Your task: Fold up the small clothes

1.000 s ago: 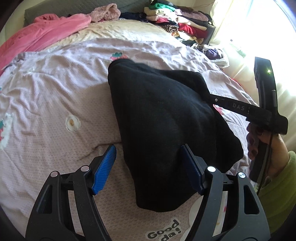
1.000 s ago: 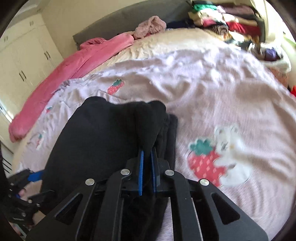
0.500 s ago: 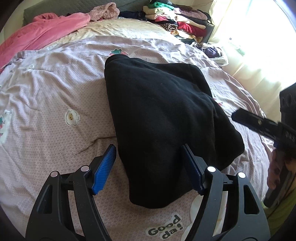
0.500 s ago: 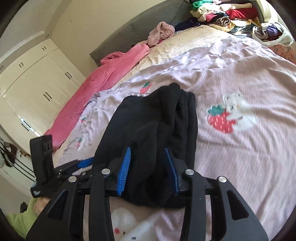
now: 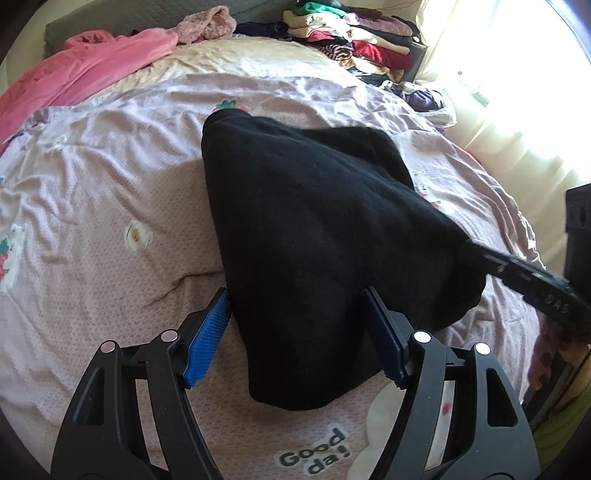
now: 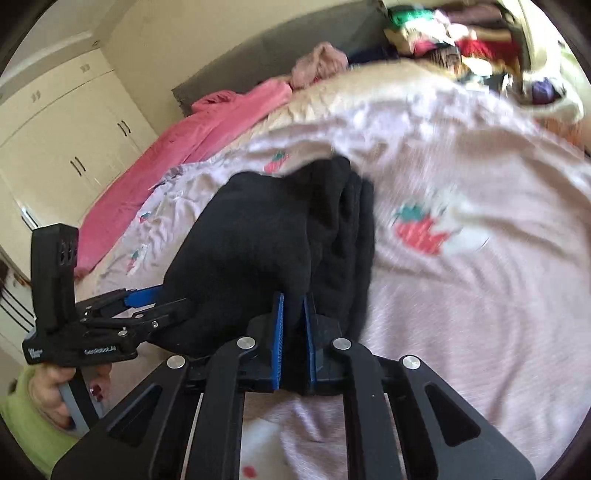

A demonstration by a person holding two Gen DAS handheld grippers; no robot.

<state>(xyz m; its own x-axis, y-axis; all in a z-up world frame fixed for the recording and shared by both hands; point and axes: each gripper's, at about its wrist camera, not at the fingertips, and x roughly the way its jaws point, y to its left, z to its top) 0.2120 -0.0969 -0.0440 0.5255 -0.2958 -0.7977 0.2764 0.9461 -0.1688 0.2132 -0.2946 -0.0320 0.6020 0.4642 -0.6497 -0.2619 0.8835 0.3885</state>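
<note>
Black, matte fleece-like fabric makes up the folded garment (image 5: 314, 236), a thick, roughly triangular bundle lying in the middle of the bed on a pale lilac bedspread (image 5: 110, 177). The bedspread is thin, finely textured and rumpled into soft creases, printed with strawberries, small flowers and the words "Good da!" near the close edge. In the right wrist view the garment (image 6: 266, 243) shows several stacked layers along its right-hand fold.

The left gripper (image 5: 299, 336) has its black plastic jaws spread wide, the ribbed blue pads (image 5: 207, 339) standing on either side of the garment's near end without squeezing it. The right gripper (image 6: 293, 332) has its blue pads drawn close together, clamped on a pinch of the garment's near edge; the same tool enters the left wrist view as a dark bar (image 5: 532, 280) meeting the cloth's right corner.

A pink plush blanket (image 5: 81, 70) lies along the far left of the bed, with a crumpled dusty-pink knit (image 5: 207, 24) beside it. A stack of folded clothes (image 5: 347, 33) in mixed colours sits at the far right. Cream wardrobe doors (image 6: 62, 140) with dark handles stand beyond the bed.
</note>
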